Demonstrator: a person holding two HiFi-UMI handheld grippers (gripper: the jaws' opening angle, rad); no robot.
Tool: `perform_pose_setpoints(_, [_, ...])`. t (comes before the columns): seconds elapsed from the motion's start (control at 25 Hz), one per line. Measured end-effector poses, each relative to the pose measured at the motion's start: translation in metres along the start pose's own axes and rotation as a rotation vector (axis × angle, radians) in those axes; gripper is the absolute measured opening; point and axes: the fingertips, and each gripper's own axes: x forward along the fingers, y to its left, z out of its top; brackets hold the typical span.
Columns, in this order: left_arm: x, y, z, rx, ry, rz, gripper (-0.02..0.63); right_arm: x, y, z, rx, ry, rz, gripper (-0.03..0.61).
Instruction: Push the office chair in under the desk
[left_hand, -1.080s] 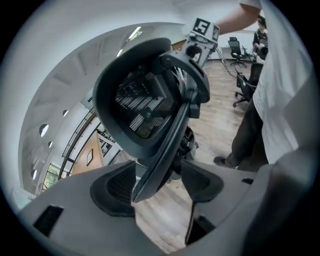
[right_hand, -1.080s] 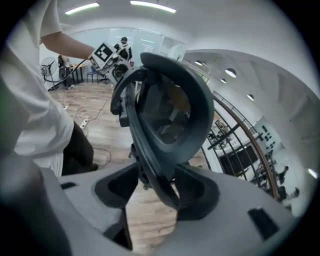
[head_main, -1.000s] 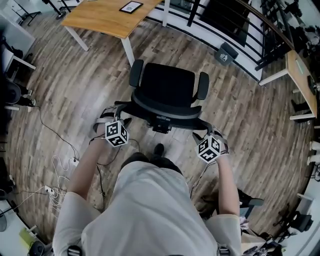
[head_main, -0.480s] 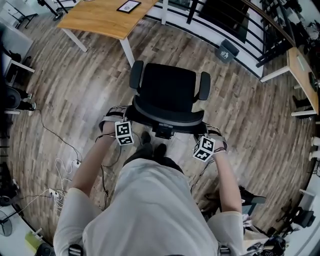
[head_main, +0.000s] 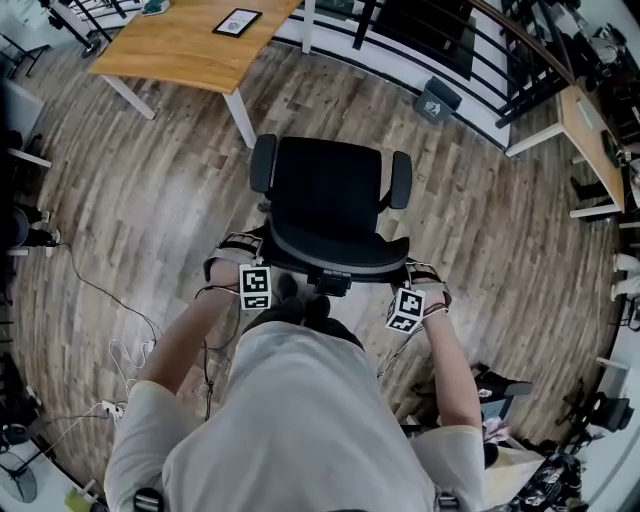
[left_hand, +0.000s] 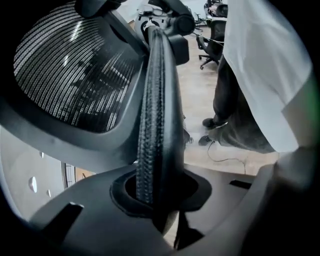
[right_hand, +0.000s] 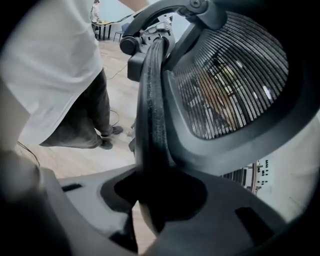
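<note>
Grippers are both on the office chair (head_main: 330, 190) right now. Head view has it standing mid-frame on the wood floor (head_main: 150, 200), seat facing the top of the frame. The wooden bench (head_main: 190, 45) is up in the upper left, well apart from it and not over the seat at all. Person in a white shirt (head_main: 300, 420) stands right behind the backrest, at the bottom of the frame. Left gripper (head_main: 256, 262) is at the left end of the backrest's top edge, right gripper (head_main: 408, 282) at the right end.

In the left gripper view the jaws have just been closing. The padded rim (left_hand: 154, 115) runs straight down between them, clamped, with the mesh (left_hand: 70, 70) off to the left. Same deal in the right gripper view: jaws just been closing, clenched on the rim, mesh on the right side of the frame.
</note>
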Motion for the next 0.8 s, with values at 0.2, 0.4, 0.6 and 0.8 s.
perform_pose_setpoints(0.2, [0.005, 0.005, -0.008, 0.027, -0.015, -0.006, 0.061, 0.003, 0.005, 0.008, 0.029, -0.001, 0.027, 0.101])
perform_pose_setpoints(0.4, [0.009, 0.018, -0.016, 0.047, -0.033, -0.009, 0.061, 0.005, -0.001, 0.016, 0.059, 0.002, 0.030, 0.098])
perform_pose_setpoints(0.6, [0.018, 0.032, -0.019, 0.064, -0.046, 0.006, 0.061, 0.010, -0.008, 0.017, 0.086, 0.028, 0.019, 0.098])
perform_pose_setpoints(0.8, [0.030, 0.057, -0.011, 0.076, -0.057, 0.018, 0.061, 0.019, -0.027, 0.003, 0.107, 0.066, -0.005, 0.098])
